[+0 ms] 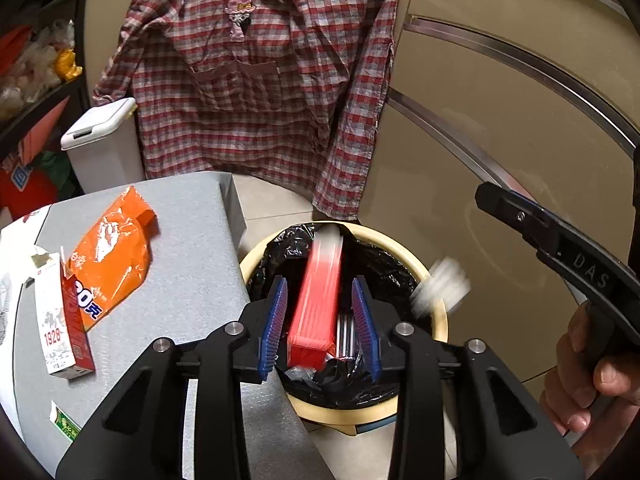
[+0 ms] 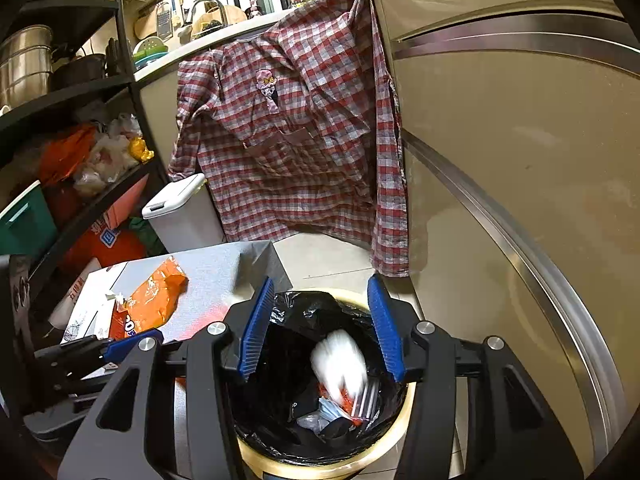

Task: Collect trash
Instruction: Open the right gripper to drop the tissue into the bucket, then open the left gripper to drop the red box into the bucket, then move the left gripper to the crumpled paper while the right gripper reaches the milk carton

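Note:
A cream bin point(image 1: 438, 312) with a black liner stands on the floor by a grey table point(image 1: 188, 240). My left gripper point(image 1: 320, 320) is open above the bin; a blurred red box point(image 1: 318, 296) is between its blue pads, touching neither, over the liner. My right gripper point(image 2: 322, 330) is open above the bin point(image 2: 360, 460); a blurred white object point(image 2: 340, 356) is below it over the liner, also seen in the left wrist view point(image 1: 440, 284). An orange bag point(image 1: 112, 256), a red-and-white carton point(image 1: 64, 320) and a small green packet point(image 1: 64, 424) lie on the table.
A plaid shirt point(image 1: 272, 92) hangs on the beige cabinet point(image 1: 500, 140) behind the bin. A white lidded bin point(image 1: 104, 148) stands at the back left. Dark shelves point(image 2: 72, 128) with bags and pots fill the left. The right gripper's body point(image 1: 560, 248) shows at the right.

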Motion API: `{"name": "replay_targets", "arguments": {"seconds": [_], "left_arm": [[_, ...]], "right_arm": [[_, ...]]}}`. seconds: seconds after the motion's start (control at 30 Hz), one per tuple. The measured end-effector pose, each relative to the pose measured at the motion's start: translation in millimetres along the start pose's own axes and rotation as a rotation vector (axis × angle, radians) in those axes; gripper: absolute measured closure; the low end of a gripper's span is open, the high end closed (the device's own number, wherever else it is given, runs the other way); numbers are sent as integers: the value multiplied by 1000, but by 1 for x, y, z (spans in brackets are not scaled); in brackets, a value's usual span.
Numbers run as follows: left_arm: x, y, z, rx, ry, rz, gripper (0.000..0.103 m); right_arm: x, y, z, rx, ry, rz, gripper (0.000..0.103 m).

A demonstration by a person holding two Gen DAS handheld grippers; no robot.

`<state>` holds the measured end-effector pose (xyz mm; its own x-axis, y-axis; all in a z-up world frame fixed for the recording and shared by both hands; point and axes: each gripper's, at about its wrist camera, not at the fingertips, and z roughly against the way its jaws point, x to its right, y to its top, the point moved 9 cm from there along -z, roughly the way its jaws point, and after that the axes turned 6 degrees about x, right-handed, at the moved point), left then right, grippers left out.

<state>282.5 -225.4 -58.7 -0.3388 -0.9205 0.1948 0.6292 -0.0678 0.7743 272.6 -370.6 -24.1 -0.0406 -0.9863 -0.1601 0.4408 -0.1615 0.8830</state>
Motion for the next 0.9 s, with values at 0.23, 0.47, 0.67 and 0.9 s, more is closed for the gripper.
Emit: {"name": "replay_targets", "arguments": {"seconds": [0.23,0.47,0.67,0.9], "left_arm": [[-9,-3,12,8,9,-8,69],[-45,4,56,53,57,-29,69],[-100,10,109,93,132,-45,69],[-168,12,155,108,207,-29,70]], "right_arm": [[1,0,0,4,2,-11,54],[-14,0,0,11,20,14,54],[-39,0,6,25,46,55,54],[-73,-6,9,23,91,98,54]]}}
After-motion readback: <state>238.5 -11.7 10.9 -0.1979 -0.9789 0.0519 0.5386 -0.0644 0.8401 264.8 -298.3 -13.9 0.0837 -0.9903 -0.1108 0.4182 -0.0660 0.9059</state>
